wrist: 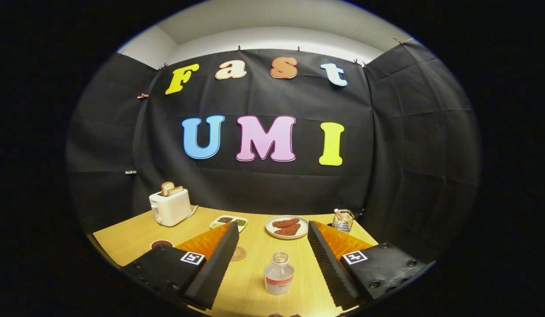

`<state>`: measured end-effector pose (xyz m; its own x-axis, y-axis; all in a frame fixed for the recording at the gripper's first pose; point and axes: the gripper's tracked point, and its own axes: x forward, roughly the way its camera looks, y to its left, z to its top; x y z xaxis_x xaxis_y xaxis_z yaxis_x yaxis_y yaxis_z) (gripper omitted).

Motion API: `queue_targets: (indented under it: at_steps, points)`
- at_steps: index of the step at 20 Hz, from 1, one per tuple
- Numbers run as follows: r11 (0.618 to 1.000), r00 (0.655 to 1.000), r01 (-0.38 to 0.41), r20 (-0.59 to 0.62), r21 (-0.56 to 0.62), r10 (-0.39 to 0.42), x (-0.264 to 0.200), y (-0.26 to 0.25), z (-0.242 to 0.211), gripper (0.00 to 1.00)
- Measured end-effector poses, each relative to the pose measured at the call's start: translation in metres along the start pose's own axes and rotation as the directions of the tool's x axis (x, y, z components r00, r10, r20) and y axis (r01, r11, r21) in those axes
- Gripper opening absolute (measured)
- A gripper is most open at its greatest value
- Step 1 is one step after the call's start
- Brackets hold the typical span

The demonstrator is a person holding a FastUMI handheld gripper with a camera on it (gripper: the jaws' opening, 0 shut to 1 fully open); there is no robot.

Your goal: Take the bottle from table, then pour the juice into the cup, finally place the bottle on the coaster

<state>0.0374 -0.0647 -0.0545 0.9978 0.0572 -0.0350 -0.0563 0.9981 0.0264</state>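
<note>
Looking forward along my claw (272, 259), I see its two fingers spread wide apart and holding nothing, with the bottle (279, 274) standing upright on the wooden surface (255, 281) in the gap between them, nearer my right finger than my left and touching neither. Its cap looks to be off, the open mouth facing up. Just beside the tip of my left finger lies a round coaster (238, 253), partly hidden by that finger, and further left a dark round thing (161, 243) peeks out past the finger's body; I cannot tell if that is the cup. Beyond my fingers sit a plate of reddish food (287, 227), a small divided tray (229, 222), a toaster (169, 207) with bread in it, and a wire basket (343, 220). I judge that I am on the first step, the approach to take the bottle. Next I need to ease forward and down until its body sits squarely between my pads, then close evenly, keeping it upright so nothing spills.
</note>
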Motion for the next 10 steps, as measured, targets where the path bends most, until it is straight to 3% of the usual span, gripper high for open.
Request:
queue_targets:
  at_steps: [5, 10]
  points:
    - [0.999, 0.999, -0.036, -0.019, -0.003, 0.035, 0.013, 0.006, -0.030, 0.97]
    - [0.999, 0.999, -0.022, -0.034, -0.024, 0.021, 0.034, -0.001, -0.061, 0.97]
